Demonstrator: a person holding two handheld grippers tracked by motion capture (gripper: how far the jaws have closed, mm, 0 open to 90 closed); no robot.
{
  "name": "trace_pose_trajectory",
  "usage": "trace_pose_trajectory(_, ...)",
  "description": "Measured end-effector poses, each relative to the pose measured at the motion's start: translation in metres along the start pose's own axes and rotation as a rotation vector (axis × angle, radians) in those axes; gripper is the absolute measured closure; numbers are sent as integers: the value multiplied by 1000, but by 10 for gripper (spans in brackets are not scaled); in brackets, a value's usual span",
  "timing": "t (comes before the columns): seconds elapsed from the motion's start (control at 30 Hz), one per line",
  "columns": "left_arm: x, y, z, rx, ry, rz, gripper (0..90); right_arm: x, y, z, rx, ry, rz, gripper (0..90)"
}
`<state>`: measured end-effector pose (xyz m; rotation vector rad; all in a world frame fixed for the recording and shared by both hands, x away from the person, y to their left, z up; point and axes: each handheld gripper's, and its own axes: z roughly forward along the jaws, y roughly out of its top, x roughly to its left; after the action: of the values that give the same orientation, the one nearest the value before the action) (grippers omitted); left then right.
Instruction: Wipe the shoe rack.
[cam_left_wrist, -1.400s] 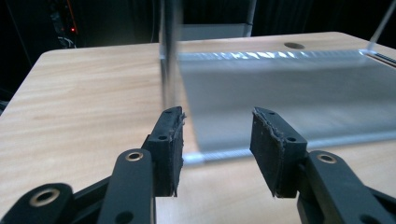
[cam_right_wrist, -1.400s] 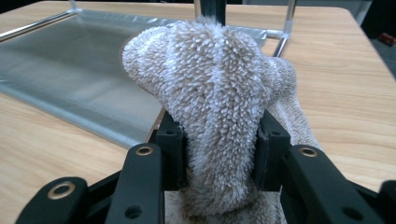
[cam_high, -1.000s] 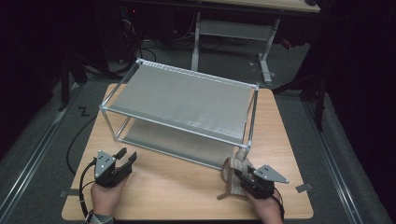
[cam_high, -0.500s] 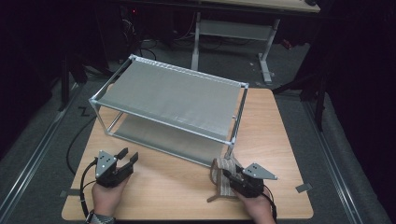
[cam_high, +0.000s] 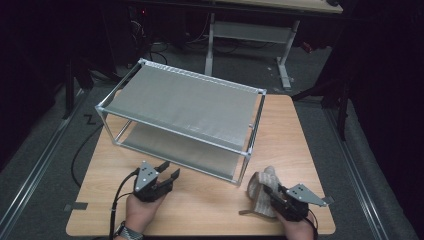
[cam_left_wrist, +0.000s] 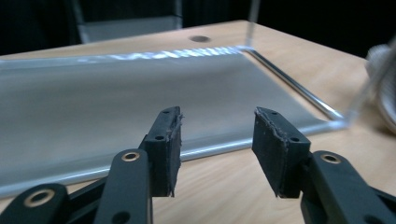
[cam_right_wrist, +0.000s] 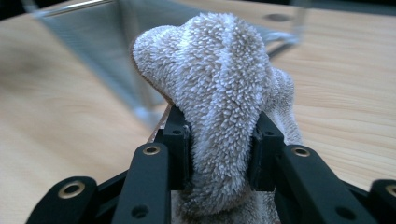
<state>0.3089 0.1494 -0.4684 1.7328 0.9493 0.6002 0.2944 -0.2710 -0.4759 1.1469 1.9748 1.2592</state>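
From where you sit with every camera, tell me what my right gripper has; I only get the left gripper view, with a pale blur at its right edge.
Observer: The right gripper is clamped on a fluffy grey-white towel; its jaws have just been closing on it.
Operator: Say where that sits against the rack.
Observer: In the high view the towel lies on the table beside the near right leg of the two-shelf metal rack.
Operator: Report my left gripper too.
Observer: The left gripper is open, holding nothing, just short of the lower shelf's front edge.

The tabletop (cam_high: 200, 200) was evenly lit from above; surroundings stayed dark. Gripper-view backgrounds were blurred, with glare on the metal shelf (cam_left_wrist: 140, 93).
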Motion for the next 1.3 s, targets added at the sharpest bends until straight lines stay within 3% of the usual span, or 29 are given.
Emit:
trace_pose_trajectory(0.07,-12,1,10,19,-32,16,538,-11,-3,-4,8,-77,-47,658)
trace_pose_trajectory(0.13,-22,1,16,19,-56,18,539,-21,-6,-6,16,-108,-35,658)
trace_pose_trajectory(0.23,-36,4,30,8,-106,6,545,-34,-9,-8,9,-124,11,657)
trace_pose_trajectory(0.3,-44,9,42,-4,-148,-20,553,-44,-12,-9,0,-123,69,655)
trace_pose_trajectory(0.33,-44,9,42,-4,-148,-20,553,-48,-13,-8,-4,-118,94,655)
trace_pose_trajectory(0.4,-58,15,54,-13,-186,-23,553,-52,-14,-8,-5,-123,109,654)
trace_pose_trajectory(0.43,-58,15,54,-13,-186,-23,553,-52,-14,-8,-5,-123,109,654)
trace_pose_trajectory(0.53,-81,26,69,-10,-243,10,553,-55,-14,-7,-6,-129,110,653)
trace_pose_trajectory(0.57,-81,26,69,-10,-243,10,555,-55,-14,-7,-6,-129,110,653)
trace_pose_trajectory(0.73,-115,46,87,-26,-280,74,579,-57,-14,-6,-10,-124,119,654)
trace_pose_trajectory(0.83,-122,52,95,-22,-281,88,587,-57,-14,-6,-11,-123,119,654)
trace_pose_trajectory(1.03,-125,60,105,-19,-254,95,725,-58,-15,-6,-12,-118,126,654)
trace_pose_trajectory(1.1,-125,61,104,-28,-245,102,800,-58,-15,-6,-9,-118,123,654)
trace_pose_trajectory(1.3,-124,56,92,-23,-254,104,803,-56,-14,-3,-4,-114,119,655)
